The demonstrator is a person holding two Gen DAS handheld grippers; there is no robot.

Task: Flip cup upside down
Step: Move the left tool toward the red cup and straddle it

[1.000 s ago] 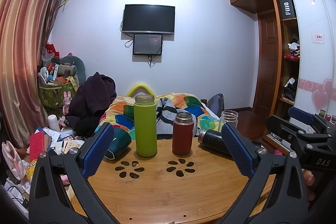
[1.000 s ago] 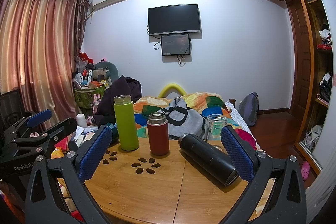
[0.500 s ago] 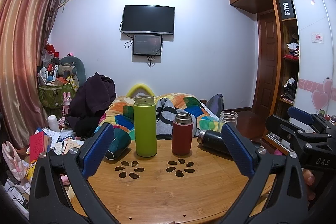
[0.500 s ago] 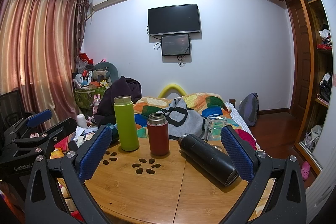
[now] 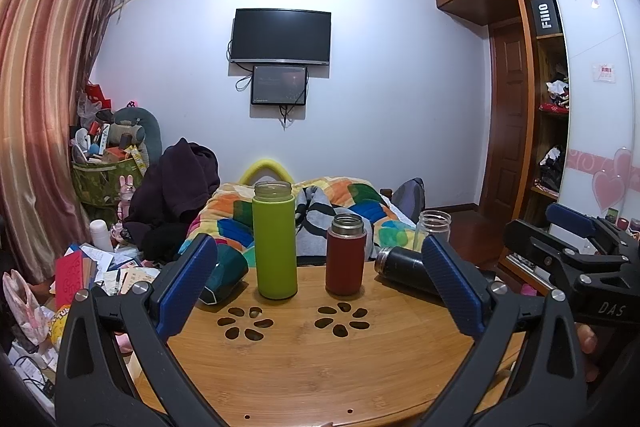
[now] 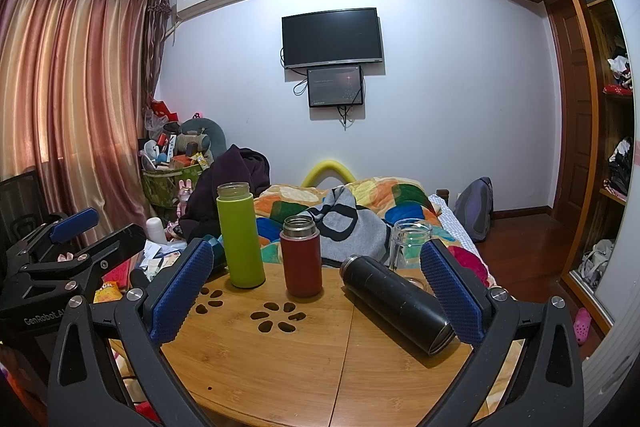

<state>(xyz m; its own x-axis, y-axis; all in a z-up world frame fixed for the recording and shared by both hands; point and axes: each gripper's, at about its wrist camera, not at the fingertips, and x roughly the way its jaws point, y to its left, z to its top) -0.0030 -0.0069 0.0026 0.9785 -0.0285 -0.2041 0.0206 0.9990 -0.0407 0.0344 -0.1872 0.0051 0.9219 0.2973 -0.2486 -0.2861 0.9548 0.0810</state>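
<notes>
On the round wooden table (image 5: 320, 367) stand a tall green cup (image 5: 275, 241) and a shorter red cup (image 5: 346, 254), both upright with open tops. A black flask (image 6: 398, 303) lies on its side at the right, and a clear glass jar (image 6: 410, 245) stands behind it. A dark teal cup (image 5: 224, 273) lies on its side at the table's left edge. My left gripper (image 5: 320, 287) is open and empty, hovering over the table's near side. My right gripper (image 6: 316, 291) is open and empty, with the black flask between its fingers' line of sight.
A bed with a colourful quilt (image 5: 332, 203) lies behind the table. Clutter and papers (image 5: 100, 267) cover the floor at the left. A wardrobe (image 5: 560, 107) stands at the right. Each gripper shows at the edge of the other's view.
</notes>
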